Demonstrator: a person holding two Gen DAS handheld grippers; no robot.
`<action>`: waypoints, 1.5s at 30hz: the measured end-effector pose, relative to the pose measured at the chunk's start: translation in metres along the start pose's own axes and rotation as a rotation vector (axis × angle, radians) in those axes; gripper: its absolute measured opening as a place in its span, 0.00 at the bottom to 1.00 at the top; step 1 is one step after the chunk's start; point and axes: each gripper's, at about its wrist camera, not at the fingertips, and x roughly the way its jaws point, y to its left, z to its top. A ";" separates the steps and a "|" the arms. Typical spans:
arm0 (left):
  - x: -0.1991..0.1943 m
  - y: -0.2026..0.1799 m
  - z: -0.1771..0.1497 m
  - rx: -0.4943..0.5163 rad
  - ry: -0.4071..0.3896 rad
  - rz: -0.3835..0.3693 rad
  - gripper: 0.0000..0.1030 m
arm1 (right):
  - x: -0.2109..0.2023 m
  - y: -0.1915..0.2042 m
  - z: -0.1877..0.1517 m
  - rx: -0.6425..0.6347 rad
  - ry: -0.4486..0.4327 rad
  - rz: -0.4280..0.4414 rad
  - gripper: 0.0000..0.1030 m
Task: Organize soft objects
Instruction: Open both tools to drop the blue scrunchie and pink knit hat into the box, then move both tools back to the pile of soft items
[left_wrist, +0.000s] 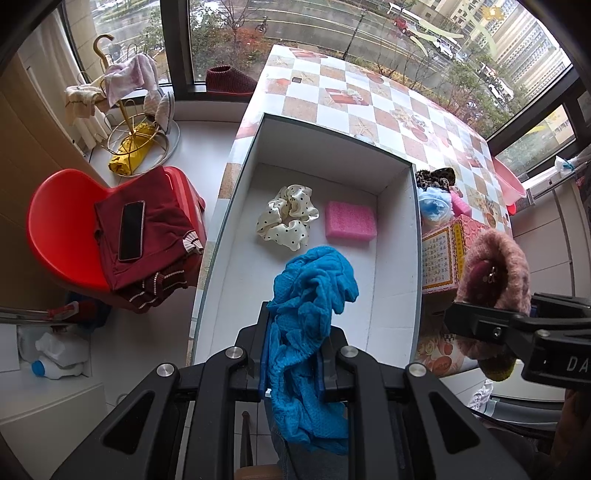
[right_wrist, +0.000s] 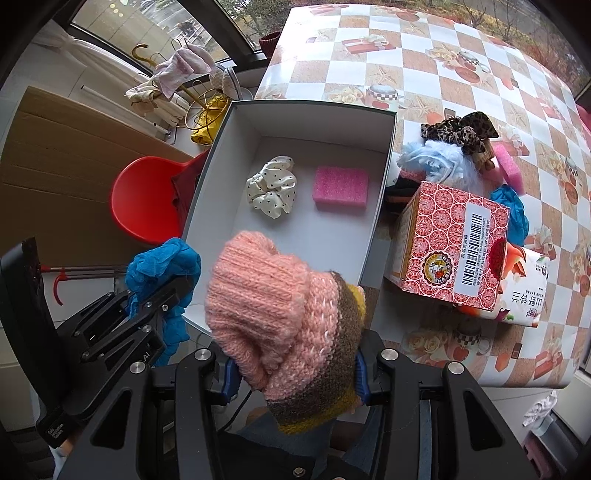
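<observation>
My left gripper (left_wrist: 293, 354) is shut on a crumpled blue cloth (left_wrist: 314, 295), held over the near end of an open white box (left_wrist: 395, 236). My right gripper (right_wrist: 293, 365) is shut on a pink knitted hat (right_wrist: 273, 302) with brown and yellow bands, held just before the box's (right_wrist: 218, 177) near edge. Inside the box lie a cream polka-dot scrunchie (left_wrist: 288, 218) (right_wrist: 271, 192) and a pink sponge (left_wrist: 351, 219) (right_wrist: 340, 188). In the right wrist view, the left gripper (right_wrist: 147, 306) with the blue cloth (right_wrist: 162, 266) shows at the left.
On the checkered tablecloth (right_wrist: 461, 74) right of the box stand a red patterned carton (right_wrist: 450, 243), a leopard scrunchie (right_wrist: 458, 131), a light-blue fluffy item (right_wrist: 439, 162), another pink sponge (right_wrist: 508, 166) and blue cloth (right_wrist: 513, 210). A red chair (left_wrist: 62, 229) with clothes and a phone stands left.
</observation>
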 end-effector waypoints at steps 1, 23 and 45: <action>0.000 0.003 0.001 -0.007 0.000 -0.001 0.19 | 0.000 0.000 0.000 0.002 0.001 0.001 0.46; 0.025 0.004 0.010 -0.023 0.081 0.026 0.80 | 0.023 0.006 0.020 -0.007 0.014 0.057 0.77; 0.036 -0.047 0.041 0.036 0.173 -0.028 0.89 | -0.048 -0.099 0.011 0.266 -0.135 0.034 1.00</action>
